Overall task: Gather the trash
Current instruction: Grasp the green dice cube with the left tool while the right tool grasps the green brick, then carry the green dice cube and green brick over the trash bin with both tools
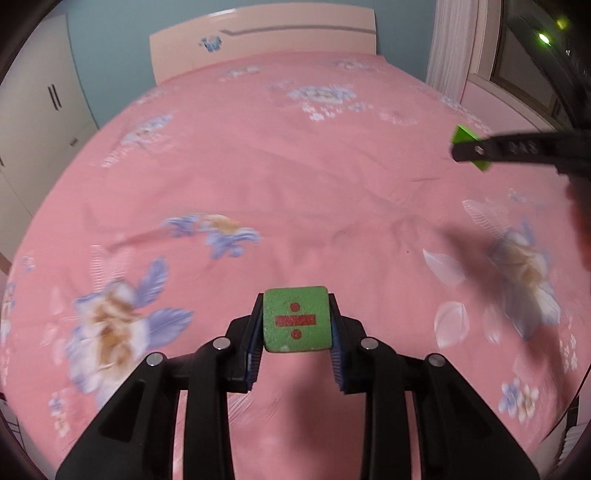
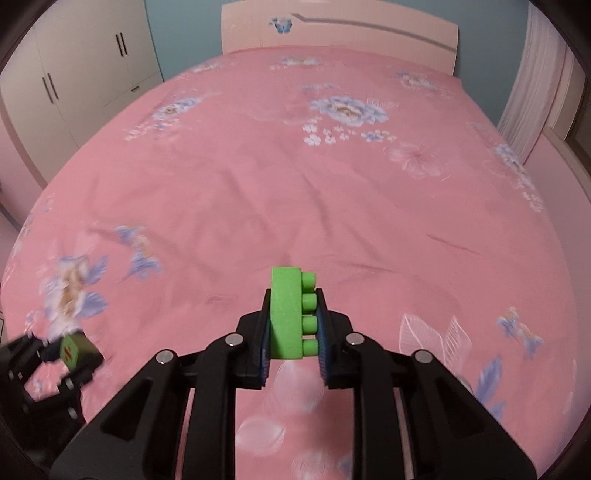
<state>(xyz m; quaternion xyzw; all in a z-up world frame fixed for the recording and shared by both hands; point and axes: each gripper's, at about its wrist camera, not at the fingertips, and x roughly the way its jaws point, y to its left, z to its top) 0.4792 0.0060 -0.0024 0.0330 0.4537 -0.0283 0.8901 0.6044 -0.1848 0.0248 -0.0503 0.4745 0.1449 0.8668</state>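
A green foam cube (image 1: 295, 319) is clamped between the fingers of the left gripper (image 1: 295, 325), closed onto its two sides near the fingertips. The cube's face toward the camera carries a red division sign: a bar with a dot above and a dot below. In the right wrist view the same cube (image 2: 75, 349) is seen blurred at the lower left, held in the left gripper (image 2: 55, 363), well to the left of the right tool.

A green building brick (image 2: 291, 314) is gripped in the right gripper (image 2: 293, 321), its flat body against the left finger and its four round studs turned toward the right finger. The brick stands on edge and projects beyond the fingertips. In the left wrist view the brick (image 1: 469, 146) shows as a green patch behind the side of the right gripper (image 1: 517, 147), far right of the left tool; embossed characters on that finger are too blurred to be read.

Below and ahead of both tools a pink bedsheet (image 2: 295, 177) printed with blue and white flowers is spread. Beyond it a pale headboard (image 2: 340, 29) with a blue flower motif is set against a blue-grey wall. White wardrobe doors (image 2: 81, 59) stand to the left, and a white curtain (image 2: 532, 74) hangs to the right.
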